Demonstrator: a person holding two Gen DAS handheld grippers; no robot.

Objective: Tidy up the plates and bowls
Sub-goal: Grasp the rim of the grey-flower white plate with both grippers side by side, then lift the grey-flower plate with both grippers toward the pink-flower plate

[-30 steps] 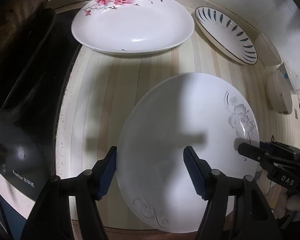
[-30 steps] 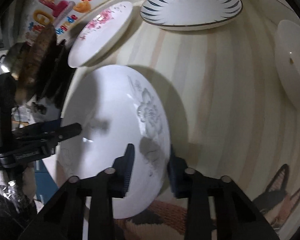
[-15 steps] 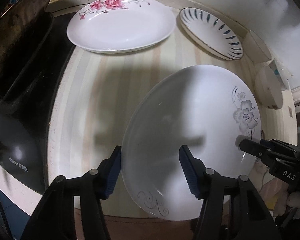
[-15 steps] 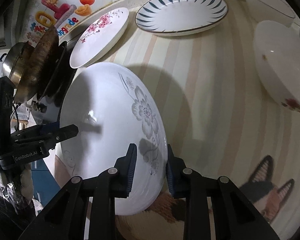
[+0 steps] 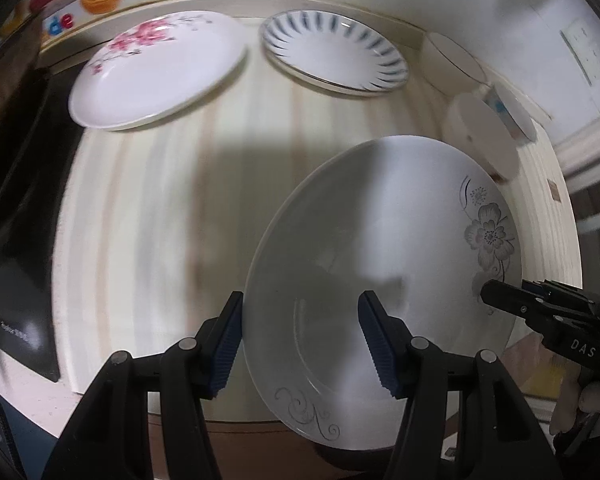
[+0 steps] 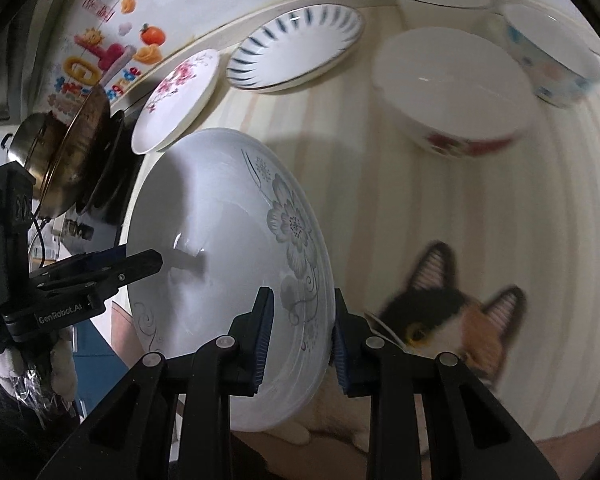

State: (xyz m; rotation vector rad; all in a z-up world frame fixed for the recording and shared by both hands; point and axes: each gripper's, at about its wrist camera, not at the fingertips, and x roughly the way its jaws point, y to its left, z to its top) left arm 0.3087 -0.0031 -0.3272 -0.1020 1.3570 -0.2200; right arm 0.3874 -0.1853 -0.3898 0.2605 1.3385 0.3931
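A white plate with a grey flower [image 5: 380,240] is held in the air above the striped counter, tilted. My right gripper [image 6: 300,332] is shut on its flowered rim [image 6: 296,240]; it also shows in the left wrist view [image 5: 516,304]. My left gripper [image 5: 300,340] straddles the plate's opposite rim with its blue pads [image 5: 228,344] apart, one pad at the edge and one over the plate's face. It also shows in the right wrist view [image 6: 140,266]. A pink-flowered plate [image 5: 156,68] and a blue-striped plate [image 5: 332,56] lie at the back.
Three bowls stand at the back right: a red-patterned one [image 6: 452,88], a blue-spotted one [image 6: 548,56] and a plain white one [image 6: 440,0]. A black cooktop [image 5: 16,200] with a pan [image 6: 72,148] is at the left. A cat-print mat [image 6: 452,312] lies at the counter's front.
The grey-flower plate has been lifted up and back off the counter by my right gripper, tilting more. Both grippers rose with it, so the back plates and bowls show more fully.
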